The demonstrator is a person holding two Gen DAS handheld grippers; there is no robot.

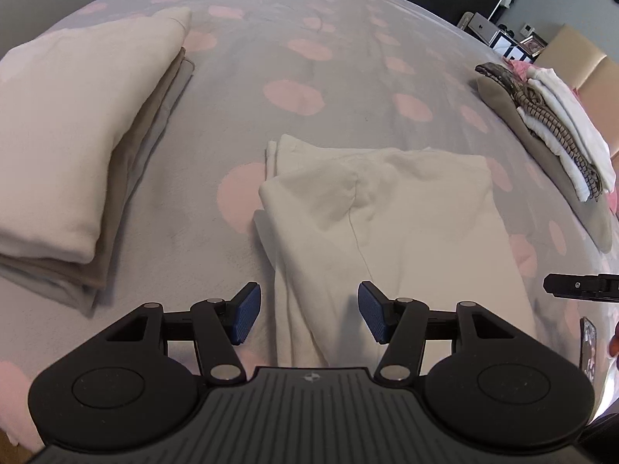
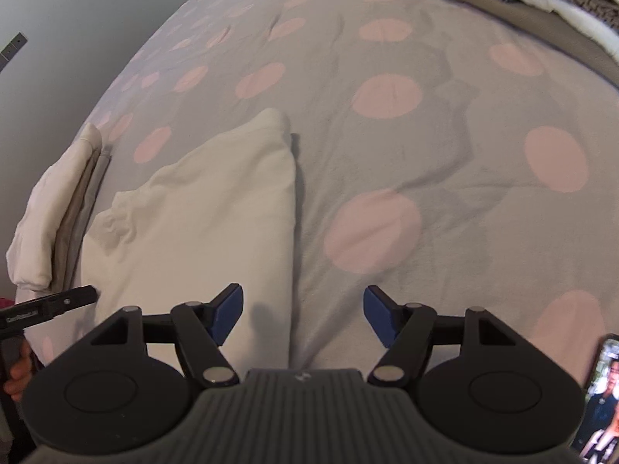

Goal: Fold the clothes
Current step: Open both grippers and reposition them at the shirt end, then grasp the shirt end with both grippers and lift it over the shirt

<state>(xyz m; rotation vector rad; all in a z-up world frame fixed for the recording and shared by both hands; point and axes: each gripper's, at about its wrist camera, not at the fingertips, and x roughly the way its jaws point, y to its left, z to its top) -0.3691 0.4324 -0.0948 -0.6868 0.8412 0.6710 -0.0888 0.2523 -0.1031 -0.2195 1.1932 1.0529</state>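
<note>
Left gripper (image 1: 308, 311) is hanging released over the near end of the folded white garment (image 1: 383, 208), which is lying on the dotted bedspread (image 1: 240, 108); beige folded stack (image 1: 73, 147) is sitting left. Right gripper (image 2: 303, 315) is hanging released too, straddling the garment's (image 2: 216, 224) right edge.

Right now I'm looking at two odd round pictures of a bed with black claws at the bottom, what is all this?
Each picture comes from a camera mounted on a tool that a person carries, looking along its two fingers. The first shows the left hand-held gripper, the second the right hand-held gripper. Both are open and hold nothing. Below them, on a grey bedspread with pink dots, lies a folded white garment. A stack of folded beige clothes sits to its left, a mixed pile of clothes far right. A phone lies at the near right edge.
</note>
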